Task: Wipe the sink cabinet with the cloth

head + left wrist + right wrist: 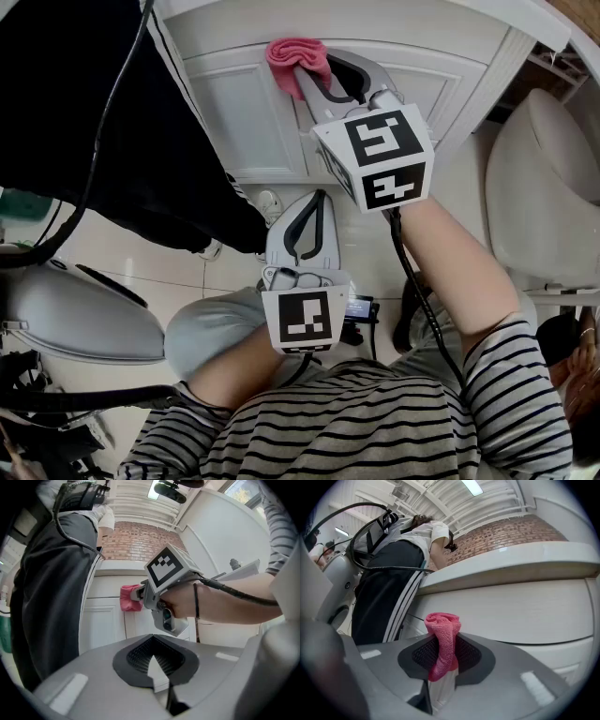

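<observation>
Head view: one pink cloth (295, 56) is bunched against the top of the white sink cabinet (246, 122), at the seam between its two panelled doors. The right hand-held gripper (317, 82) is clamped on it. The left hand-held gripper (319, 202) hangs lower, jaws together and empty. Pale floor tiles (141, 248) lie below. A brick wall (506, 534) rises behind the counter, and a second person in black striped trousers (84, 103) stands at the left.

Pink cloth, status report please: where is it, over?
Right gripper shut on pink cloth, at upper front of cabinet. Left gripper shut, empty, held low. Bystander's dark trousers close alongside.
</observation>
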### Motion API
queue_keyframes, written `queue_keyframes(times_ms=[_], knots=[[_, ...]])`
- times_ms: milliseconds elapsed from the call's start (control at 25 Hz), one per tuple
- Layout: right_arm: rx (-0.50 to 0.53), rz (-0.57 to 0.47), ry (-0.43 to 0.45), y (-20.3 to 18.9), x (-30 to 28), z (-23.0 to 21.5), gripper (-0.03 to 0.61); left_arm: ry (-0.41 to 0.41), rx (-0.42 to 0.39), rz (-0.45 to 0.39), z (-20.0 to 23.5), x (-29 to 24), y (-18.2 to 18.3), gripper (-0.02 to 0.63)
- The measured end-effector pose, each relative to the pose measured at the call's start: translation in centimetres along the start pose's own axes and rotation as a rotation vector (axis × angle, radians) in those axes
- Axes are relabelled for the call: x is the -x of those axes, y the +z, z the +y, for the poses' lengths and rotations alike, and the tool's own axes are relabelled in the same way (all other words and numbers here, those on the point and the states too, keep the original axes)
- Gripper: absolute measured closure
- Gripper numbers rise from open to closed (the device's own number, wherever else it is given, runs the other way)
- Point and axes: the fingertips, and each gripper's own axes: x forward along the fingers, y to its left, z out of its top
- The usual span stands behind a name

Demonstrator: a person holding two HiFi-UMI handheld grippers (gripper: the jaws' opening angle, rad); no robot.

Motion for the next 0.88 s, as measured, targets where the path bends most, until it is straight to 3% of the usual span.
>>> queue_keyframes(times_ms=[240,440,520,560,640,760,880], knots=[[-0.022,0.025,-0.16,-1.2,5.5,-8.8,0.471,0.002,0.014,0.021,0.6,-0.1,-0.4,0.615],[-0.039,0.103,-0.437,-3.8,14.3,-19.1,0.472,-0.013,0.001,0.029,0.0,-0.3,-0.5,0.615],[-0.073,0.12,-0.536,-4.6,16.8,-21.3,0.48,-0.019,-0.002,0.031,-0.1,-0.3,-0.7,0.615],[-0.088,0.11,-0.545,-4.5,17.2,-21.1,0.485,-0.023,0.003,0.033,-0.1,-0.3,-0.7,0.615],[-0.114,0.058,-0.463,-3.2,15.8,-18.1,0.486,-0.032,0.013,0.034,-0.2,-0.3,-0.7,0.615],[-0.118,-0.023,-0.215,-1.0,10.1,-9.7,0.486,-0.042,0.01,0.028,-0.5,-0.4,-0.6,0.615],[-0.038,-0.02,-0.019,-0.9,3.9,-1.8,0.486,-0.044,0.015,0.019,-0.7,-0.4,-0.5,0.615]])
